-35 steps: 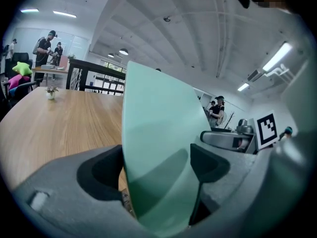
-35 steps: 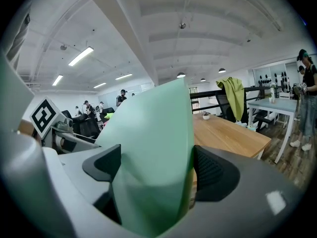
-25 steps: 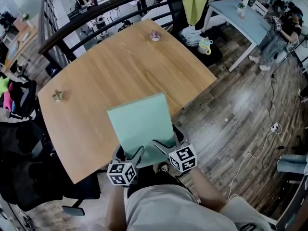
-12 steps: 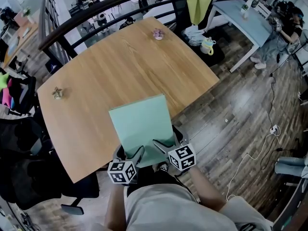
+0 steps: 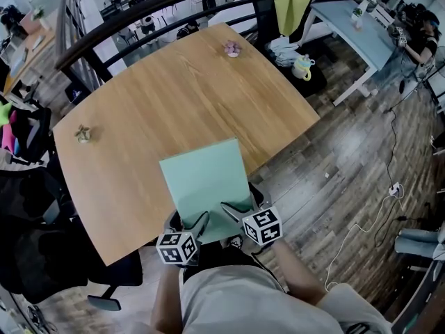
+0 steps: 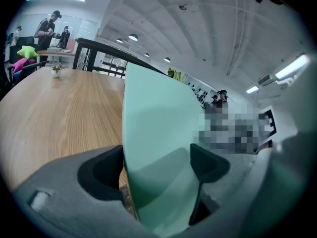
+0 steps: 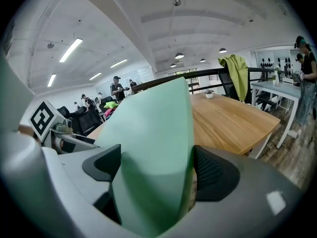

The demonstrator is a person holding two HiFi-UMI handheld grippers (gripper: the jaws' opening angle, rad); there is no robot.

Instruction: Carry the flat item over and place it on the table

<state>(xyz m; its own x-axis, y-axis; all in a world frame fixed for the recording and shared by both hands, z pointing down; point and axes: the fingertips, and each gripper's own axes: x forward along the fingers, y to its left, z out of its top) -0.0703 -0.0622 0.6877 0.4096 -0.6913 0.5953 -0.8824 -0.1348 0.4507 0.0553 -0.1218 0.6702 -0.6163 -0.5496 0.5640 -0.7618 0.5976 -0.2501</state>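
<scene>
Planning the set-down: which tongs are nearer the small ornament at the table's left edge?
Left. The left tongs sit below-right of the ornament; the right tongs are farther right. Both grip the green sheet.

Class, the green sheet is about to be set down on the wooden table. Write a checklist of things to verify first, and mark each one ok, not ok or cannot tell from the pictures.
1. Left hand-held gripper clamped on the green sheet: ok.
2. Right hand-held gripper clamped on the same sheet: ok.
3. Wooden table bare just ahead of the sheet: ok.
4. Far ornament and left ornament well clear of the sheet: ok.
5. Sheet's far part over the tabletop: ok.
6. Gap between sheet and tabletop: cannot tell.
</scene>
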